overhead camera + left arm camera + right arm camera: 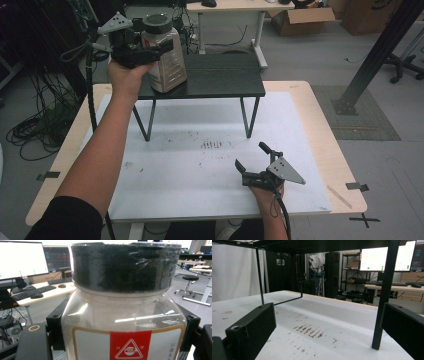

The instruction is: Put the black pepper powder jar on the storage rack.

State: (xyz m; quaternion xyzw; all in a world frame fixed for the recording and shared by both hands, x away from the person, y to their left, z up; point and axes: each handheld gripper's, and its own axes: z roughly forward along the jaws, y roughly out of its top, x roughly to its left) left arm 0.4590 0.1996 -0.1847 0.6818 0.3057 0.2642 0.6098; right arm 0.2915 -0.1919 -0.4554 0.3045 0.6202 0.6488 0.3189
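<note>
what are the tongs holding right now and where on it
The left tongs grip the jar across its upper body, just below the black lid. The right tongs stand open, holding nothing.

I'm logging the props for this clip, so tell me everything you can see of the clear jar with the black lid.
The clear plastic jar with the wide black screw lid stands upright on the left end of the small black shelf on thin metal legs, near its front edge. It looks filled with pale, off-white contents. A cream label with a gold border and a red square bearing a white triangle mark fronts it. The lid is on. The left gripper clamps its body just below the lid, one black jaw on each side.
</note>
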